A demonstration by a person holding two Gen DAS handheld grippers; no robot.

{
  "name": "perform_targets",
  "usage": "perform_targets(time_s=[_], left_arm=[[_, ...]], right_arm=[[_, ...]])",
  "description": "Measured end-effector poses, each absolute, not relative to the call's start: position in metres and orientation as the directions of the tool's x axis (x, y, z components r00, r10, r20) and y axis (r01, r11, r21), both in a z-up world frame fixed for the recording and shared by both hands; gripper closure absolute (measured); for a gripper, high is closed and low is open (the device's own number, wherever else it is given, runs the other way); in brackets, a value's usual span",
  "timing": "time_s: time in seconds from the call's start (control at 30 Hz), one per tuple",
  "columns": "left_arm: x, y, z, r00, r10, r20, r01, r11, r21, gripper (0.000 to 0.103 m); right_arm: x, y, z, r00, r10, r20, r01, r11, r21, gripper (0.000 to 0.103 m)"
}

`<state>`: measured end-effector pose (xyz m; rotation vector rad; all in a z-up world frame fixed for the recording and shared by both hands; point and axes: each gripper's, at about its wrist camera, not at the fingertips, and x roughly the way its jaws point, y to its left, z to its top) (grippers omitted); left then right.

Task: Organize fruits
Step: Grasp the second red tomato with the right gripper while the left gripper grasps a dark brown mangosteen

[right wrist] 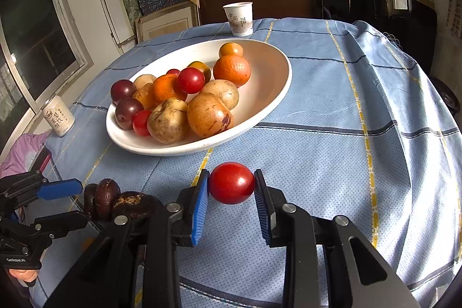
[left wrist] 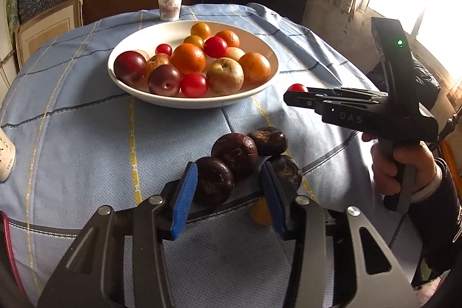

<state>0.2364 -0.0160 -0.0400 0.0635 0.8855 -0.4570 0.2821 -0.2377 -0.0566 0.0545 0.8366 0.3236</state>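
Several dark brown round fruits point(left wrist: 236, 153) lie bunched on the blue cloth. My left gripper point(left wrist: 228, 175) stands open around the nearest one point(left wrist: 213, 184). Its left pad point(left wrist: 184, 201) touches that fruit, while a gap shows at the right pad. The same gripper point(right wrist: 73, 204) shows at the left of the right wrist view, beside the dark fruits point(right wrist: 106, 198). My right gripper point(right wrist: 231, 178) is shut on a red cherry tomato point(right wrist: 231, 188), just above the cloth. Seen from the left wrist, that gripper point(left wrist: 288, 98) and its tomato point(left wrist: 297, 88) are right of the white bowl point(left wrist: 196, 103).
The bowl point(right wrist: 173, 149) holds oranges, tomatoes, plums and brownish apples. A paper cup point(right wrist: 238, 19) stands behind it and a drink can point(right wrist: 59, 119) near the left table edge. A small orange fruit point(left wrist: 260, 212) lies under my left gripper. A hand point(left wrist: 404, 166) holds the right gripper.
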Motion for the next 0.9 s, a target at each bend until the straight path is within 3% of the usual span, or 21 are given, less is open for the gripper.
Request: perform_targets(time_s=[0.5, 0.7, 0.9], left_arm=[[0.256, -0.002, -0.062, 0.468, -0.311, -0.827, 0.339, 0.928, -0.157, 0.058], [0.258, 0.003, -0.062, 0.473, -0.320, -0.821, 0.322, 0.930, -0.178, 0.072], [0.268, 0.015, -0.062, 0.486, -0.318, -0.814, 0.254, 0.943, -0.217, 0.072]], right_arm=[[0.280, -0.237, -0.054, 0.627, 0.312, -0.713, -0.268, 0.947, 0.179, 0.072], [0.280, -0.237, -0.054, 0.628, 0.314, -0.712, -0.269, 0.946, 0.179, 0.072], [0.280, -0.236, -0.054, 0.624, 0.313, -0.716, -0.273, 0.946, 0.176, 0.072]])
